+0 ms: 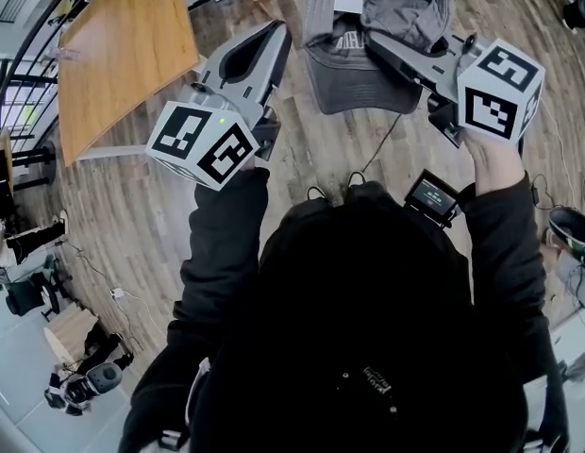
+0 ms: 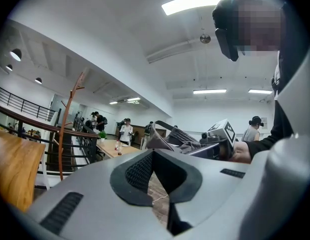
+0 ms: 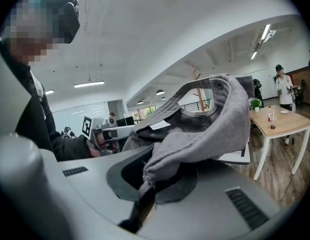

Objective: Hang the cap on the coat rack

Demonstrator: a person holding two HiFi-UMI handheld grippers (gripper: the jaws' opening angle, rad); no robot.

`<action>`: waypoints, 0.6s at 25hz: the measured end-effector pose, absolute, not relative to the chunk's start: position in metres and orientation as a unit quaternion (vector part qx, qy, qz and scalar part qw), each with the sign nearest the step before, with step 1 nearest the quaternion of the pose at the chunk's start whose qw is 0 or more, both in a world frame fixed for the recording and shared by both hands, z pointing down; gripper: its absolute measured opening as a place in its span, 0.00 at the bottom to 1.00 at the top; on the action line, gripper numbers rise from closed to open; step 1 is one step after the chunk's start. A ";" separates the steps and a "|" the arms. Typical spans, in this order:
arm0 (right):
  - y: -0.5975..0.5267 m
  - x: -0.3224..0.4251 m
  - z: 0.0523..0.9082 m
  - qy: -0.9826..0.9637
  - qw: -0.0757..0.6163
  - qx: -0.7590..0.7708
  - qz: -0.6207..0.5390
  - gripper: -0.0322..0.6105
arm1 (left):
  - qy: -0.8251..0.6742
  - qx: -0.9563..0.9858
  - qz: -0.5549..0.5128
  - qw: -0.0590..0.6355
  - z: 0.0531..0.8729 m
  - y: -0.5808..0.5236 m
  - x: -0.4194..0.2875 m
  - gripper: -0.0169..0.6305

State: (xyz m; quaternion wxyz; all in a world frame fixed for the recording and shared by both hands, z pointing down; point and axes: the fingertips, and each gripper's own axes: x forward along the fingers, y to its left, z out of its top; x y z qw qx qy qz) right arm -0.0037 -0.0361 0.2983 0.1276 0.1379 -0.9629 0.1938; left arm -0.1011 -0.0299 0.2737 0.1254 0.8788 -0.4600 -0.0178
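**A:** Where's the cap at? From the head view I just see it draped over the tip of the right claw, brim toward the person, up in the air above the wood floor.

**B:** The right gripper view settles the grip. That claw is pressed together with a fold of the grey fabric pinched between the pads. The rest of the cap flops over the top, with its inside and a white tag showing. The head view can't give you that because the cap covers the tips.

**A:** And the left claw? From above it sits just left of the cap, not touching it.

**B:** Empty. In the left gripper view the tips are closed on each other with nothing between them, only a sliver of floor showing through the hole behind them. That view also catches the cap and the right claw's marker cube off to the right.

**A:** The wooden bench is at upper left from above, well clear of both claws.

**B:** The coat rack only shows clearly in the gripper views. It's a thin brown branchy pole by the railing, well apart from the cap. I can't pick it out for sure from the head view. The right gripper view adds a second bench with bottles on it and a person standing behind.
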 end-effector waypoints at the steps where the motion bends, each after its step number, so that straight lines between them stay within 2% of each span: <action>1: -0.038 -0.001 0.298 -0.963 0.125 0.136 0.194 0.08 | -0.460 0.879 -0.018 0.124 0.273 -0.032 -0.098 0.03; 8: -0.041 -0.003 0.292 -0.967 0.115 0.118 0.193 0.08 | -0.466 0.876 -0.010 0.123 0.269 -0.041 -0.103 0.03; 15: -0.122 0.035 0.285 -0.969 0.103 0.102 0.202 0.08 | -0.470 0.874 0.003 0.126 0.261 -0.120 -0.059 0.03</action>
